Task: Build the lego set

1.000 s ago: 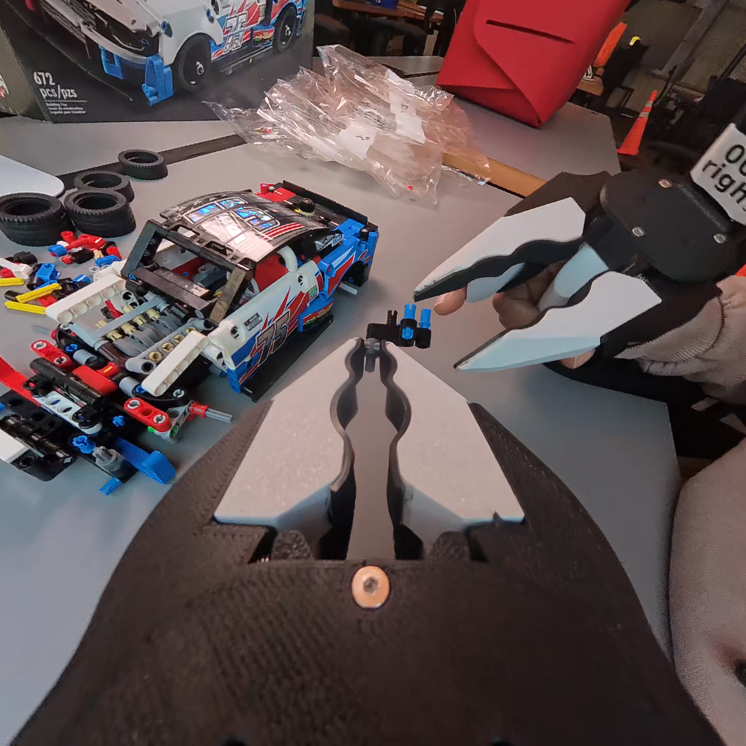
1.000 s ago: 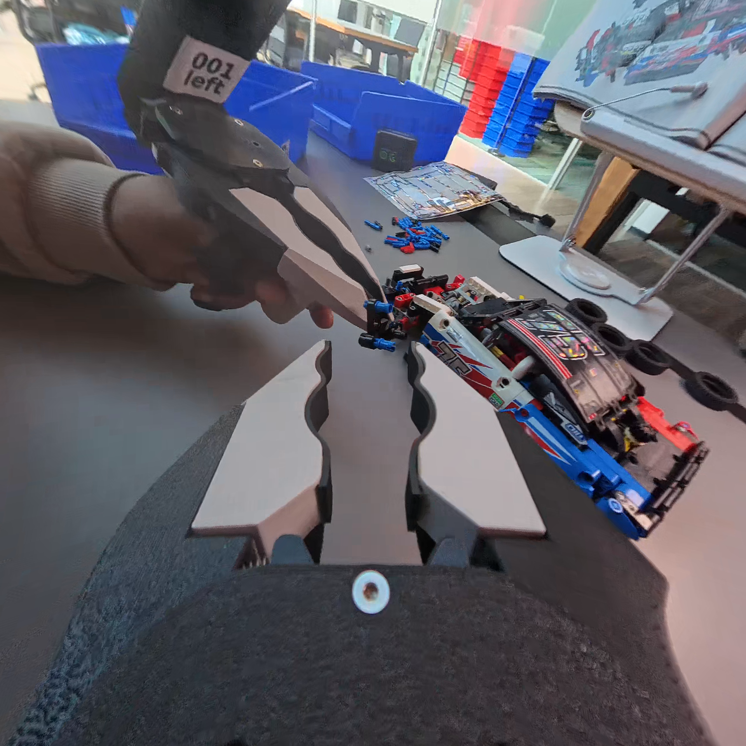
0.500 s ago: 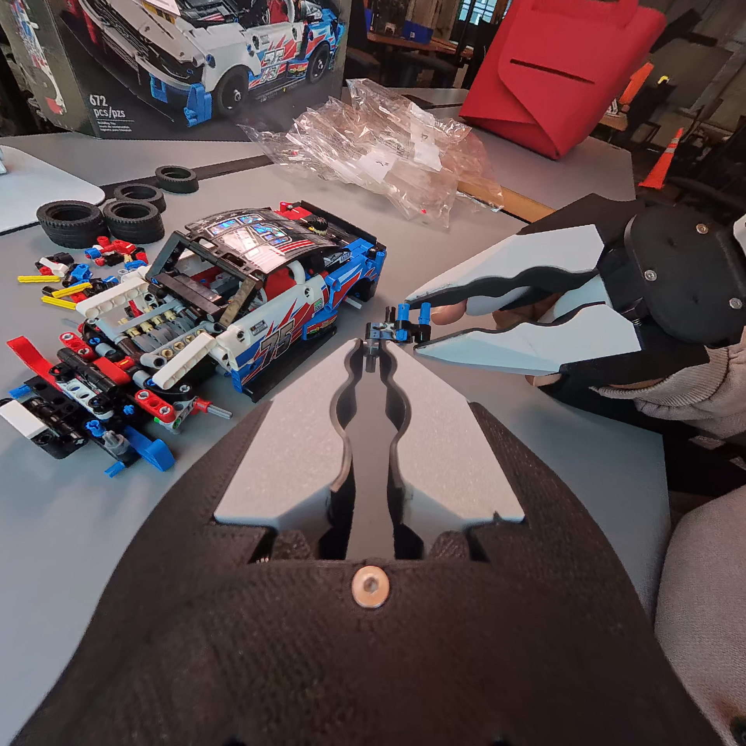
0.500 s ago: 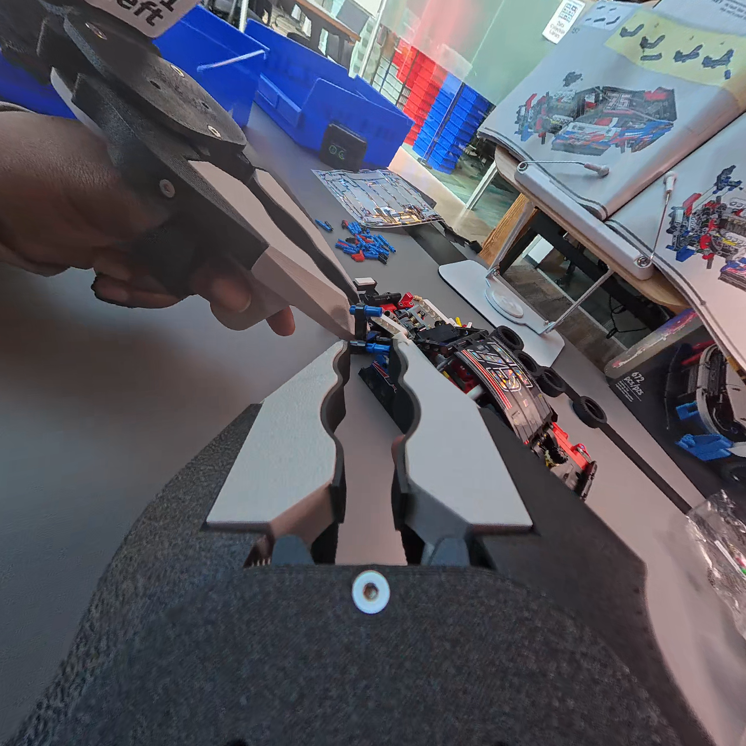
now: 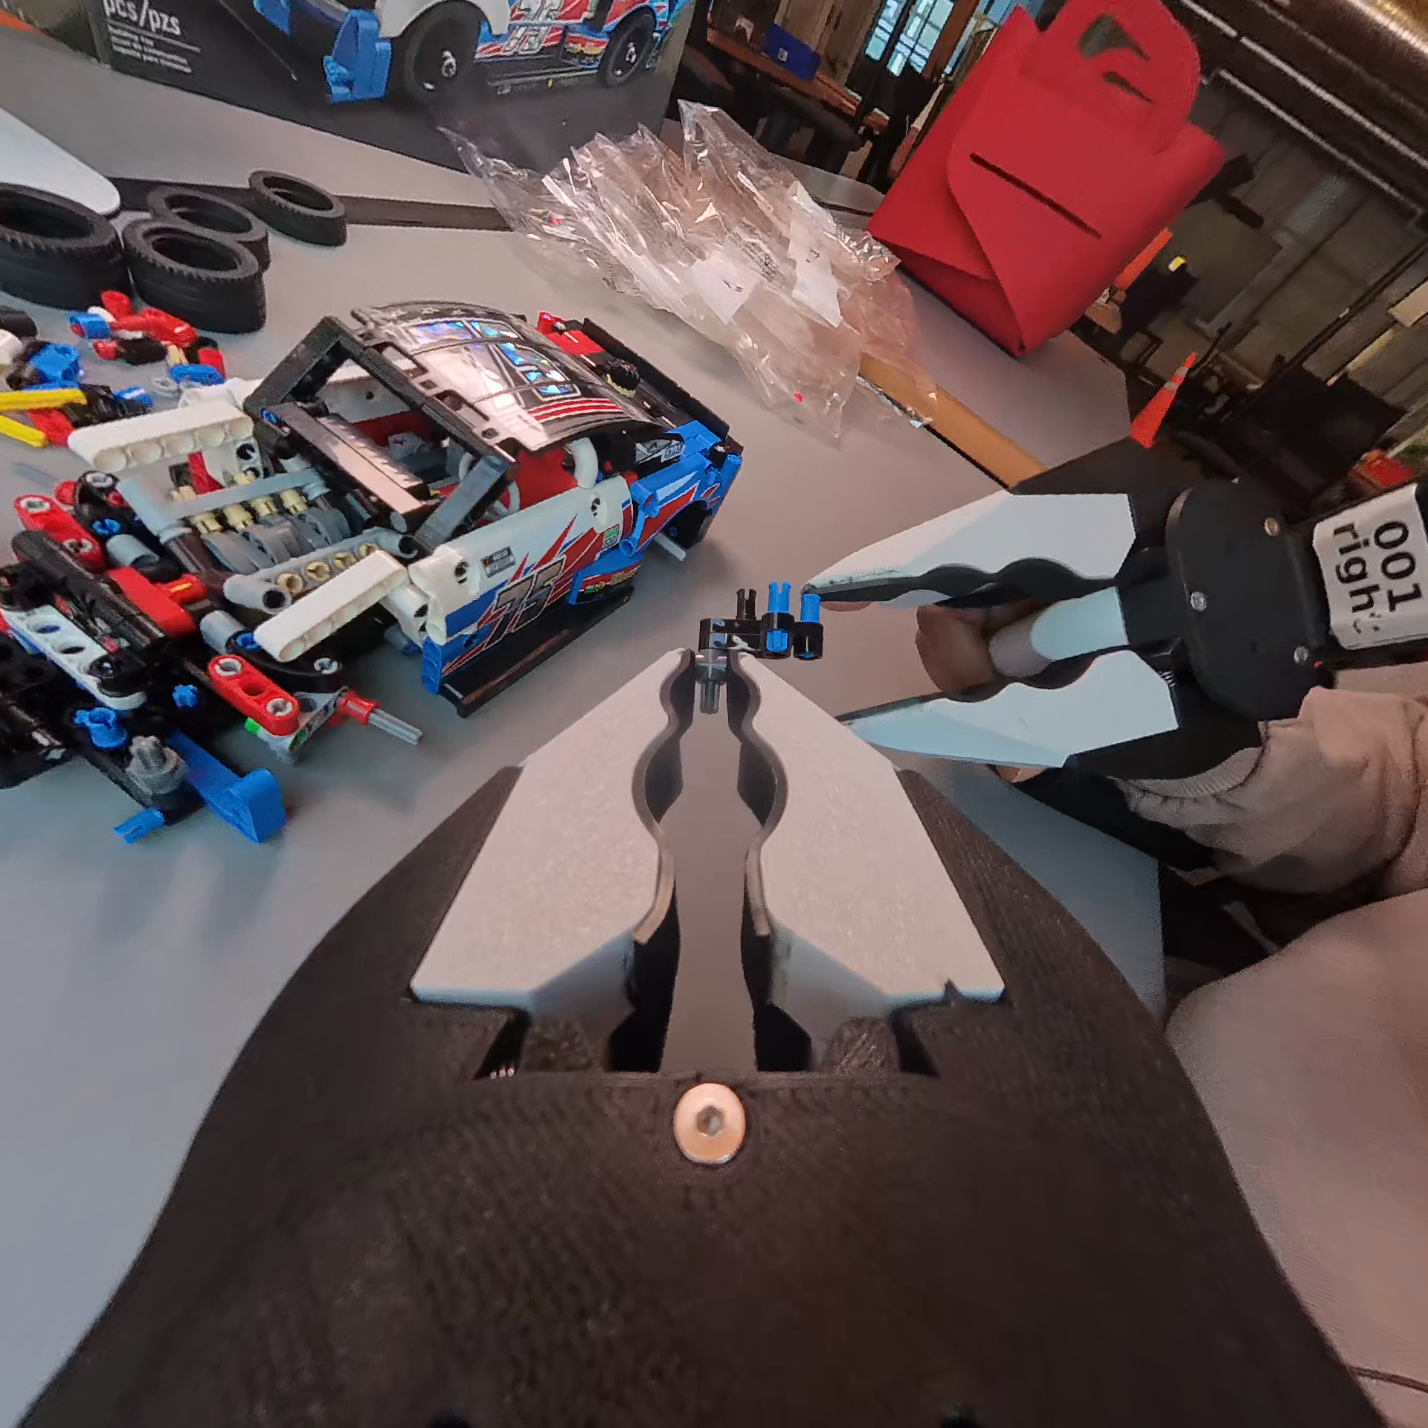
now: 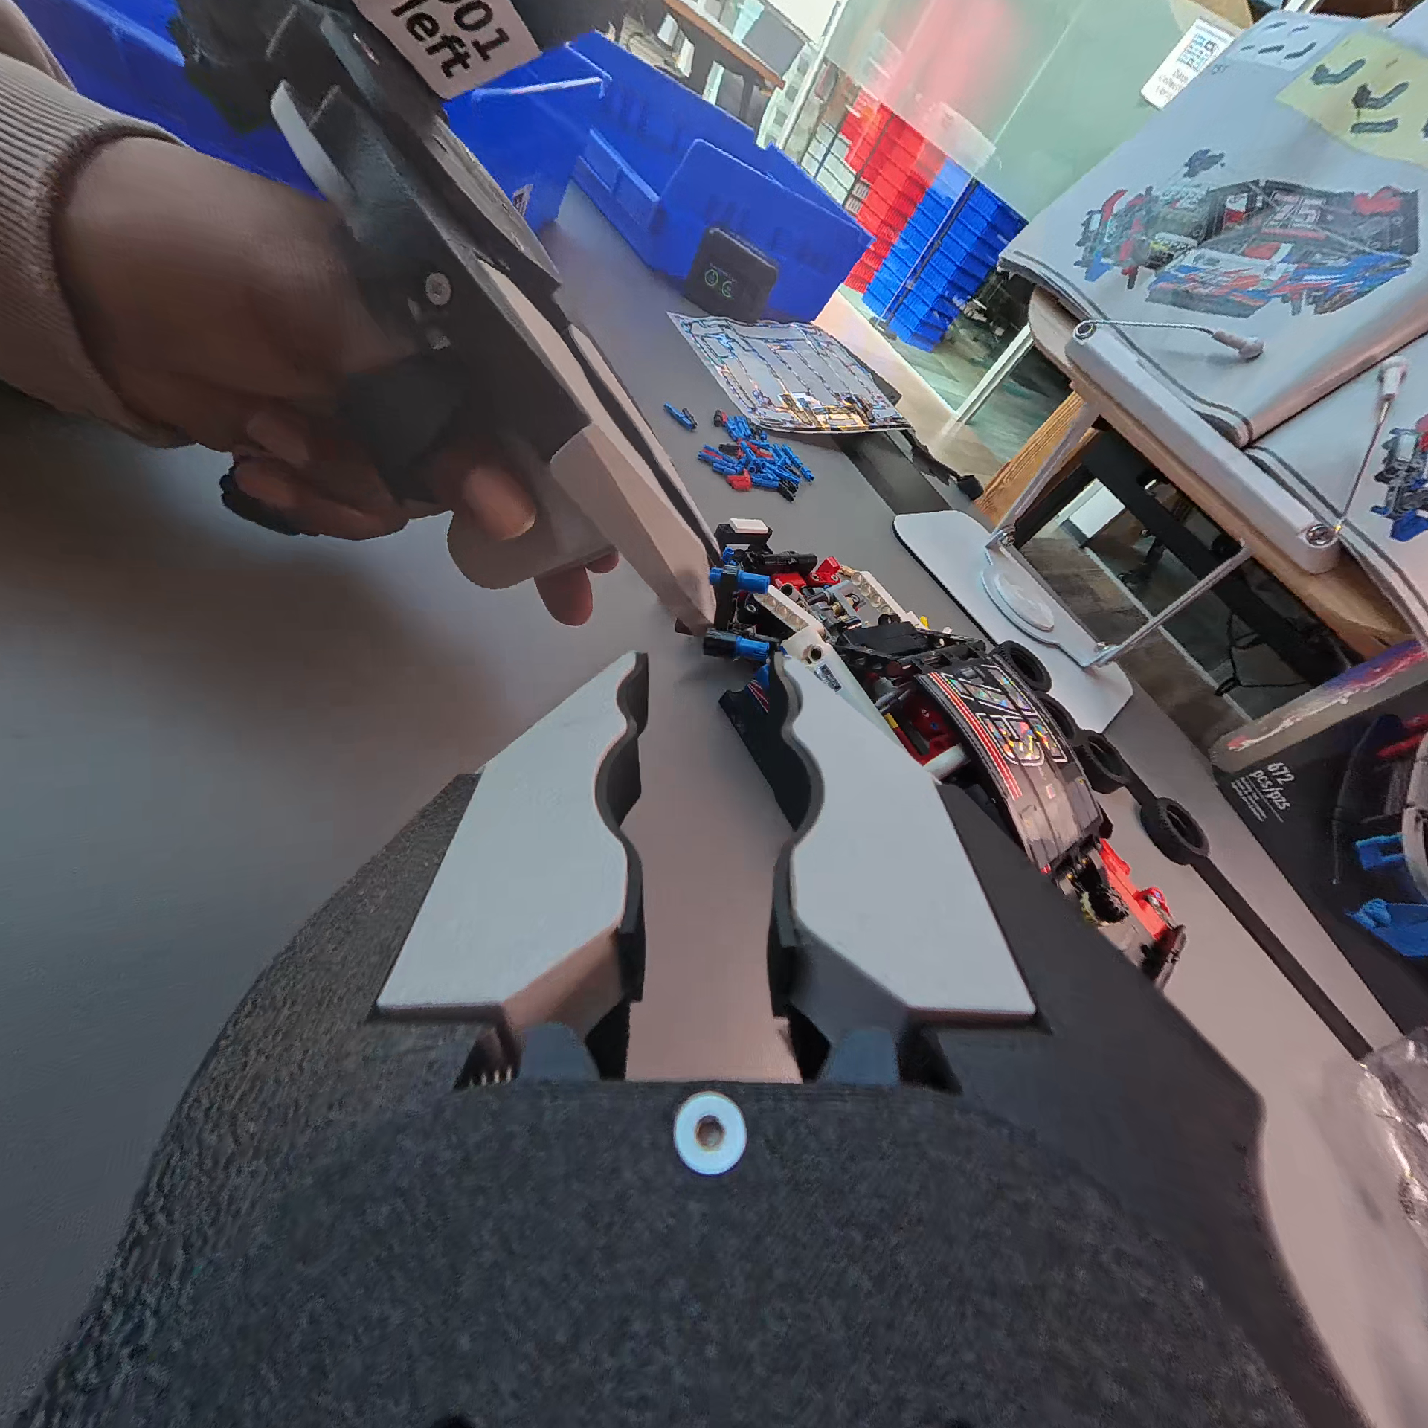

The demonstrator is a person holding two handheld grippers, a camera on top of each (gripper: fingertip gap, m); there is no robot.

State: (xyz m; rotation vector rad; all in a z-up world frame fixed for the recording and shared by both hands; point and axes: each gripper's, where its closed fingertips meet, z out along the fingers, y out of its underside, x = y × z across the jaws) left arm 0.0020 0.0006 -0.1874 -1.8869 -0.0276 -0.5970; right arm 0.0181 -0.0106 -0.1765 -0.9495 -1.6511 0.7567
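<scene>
My left gripper (image 5: 712, 671) is shut on the grey pin of a small black-and-blue lego piece (image 5: 761, 630) and holds it above the grey table (image 5: 232, 966). My right gripper (image 5: 831, 657) comes in from the right, open, with its upper fingertip (image 5: 819, 591) at the piece's blue pins. In the right wrist view the right gripper (image 6: 711, 663) is open just short of the piece (image 6: 734, 610), which sticks out from the left gripper's fingertips (image 6: 688, 595). The part-built race car (image 5: 479, 479) sits on the table to the left; it also shows in the right wrist view (image 6: 966, 711).
Black tyres (image 5: 193, 270) and loose pieces (image 5: 100, 363) lie at far left, with the set's box (image 5: 386, 46), empty plastic bags (image 5: 719, 247) and a red bag (image 5: 1043, 178) behind. A booklet on a stand (image 6: 1236, 232), blue pins (image 6: 753, 460), a sticker sheet (image 6: 788, 379) and blue bins (image 6: 657, 178) are beyond.
My right gripper moved in to the piece and narrowed around it half a second ago, and now its jaws stand wider apart again. My left gripper has kept hold of the piece.
</scene>
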